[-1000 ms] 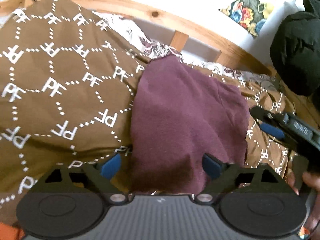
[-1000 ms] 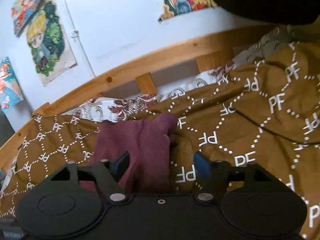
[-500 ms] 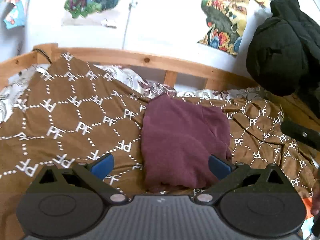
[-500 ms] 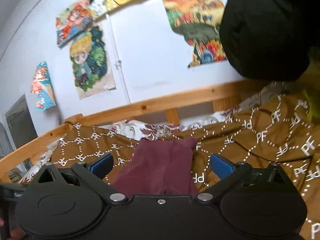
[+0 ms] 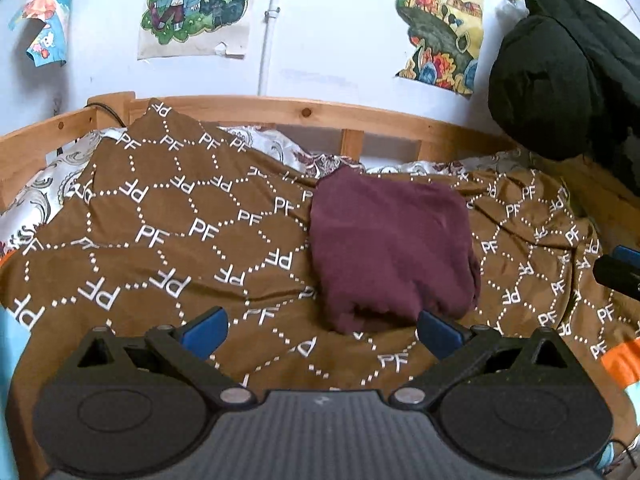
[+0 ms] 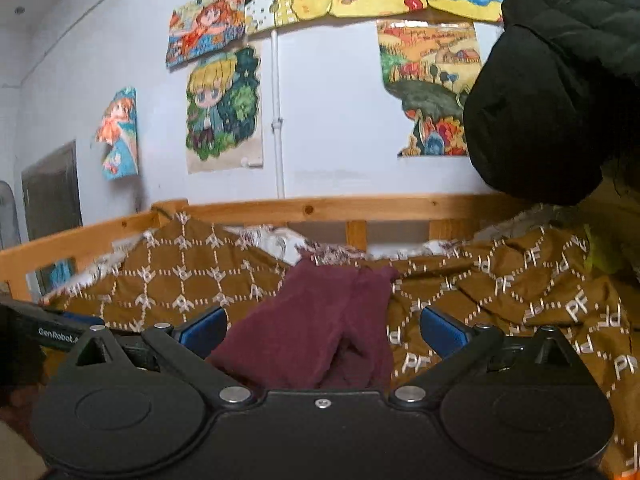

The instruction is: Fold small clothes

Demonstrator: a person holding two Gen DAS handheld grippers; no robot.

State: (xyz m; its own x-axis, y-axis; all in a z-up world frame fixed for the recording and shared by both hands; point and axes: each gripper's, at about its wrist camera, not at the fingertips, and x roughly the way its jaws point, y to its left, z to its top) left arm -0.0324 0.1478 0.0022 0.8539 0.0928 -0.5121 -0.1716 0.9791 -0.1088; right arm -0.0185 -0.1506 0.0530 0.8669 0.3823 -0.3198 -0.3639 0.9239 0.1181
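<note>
A folded maroon garment [image 5: 390, 250] lies on a brown bedspread [image 5: 168, 236] printed with white letters. My left gripper [image 5: 322, 330] hangs open just short of the garment's near edge, nothing between its blue pads. In the right wrist view the same maroon garment [image 6: 316, 328] lies ahead, and my right gripper [image 6: 324, 326] is open and empty, drawn back from it. The tip of the right gripper [image 5: 618, 272] shows at the left wrist view's right edge. The left gripper's tip [image 6: 60, 326] shows at the right wrist view's left edge.
A wooden bed rail [image 5: 320, 114] runs along the far side and left. A black jacket [image 5: 560, 68] hangs at the right over the bed. Drawings [image 6: 224, 108] are stuck on the white wall. A patterned white sheet [image 5: 272, 146] shows by the rail.
Both grippers have pulled back and risen from the maroon garment, which now lies folded and free. The right jaws have opened wider. Both views have tilted up to show the wall.
</note>
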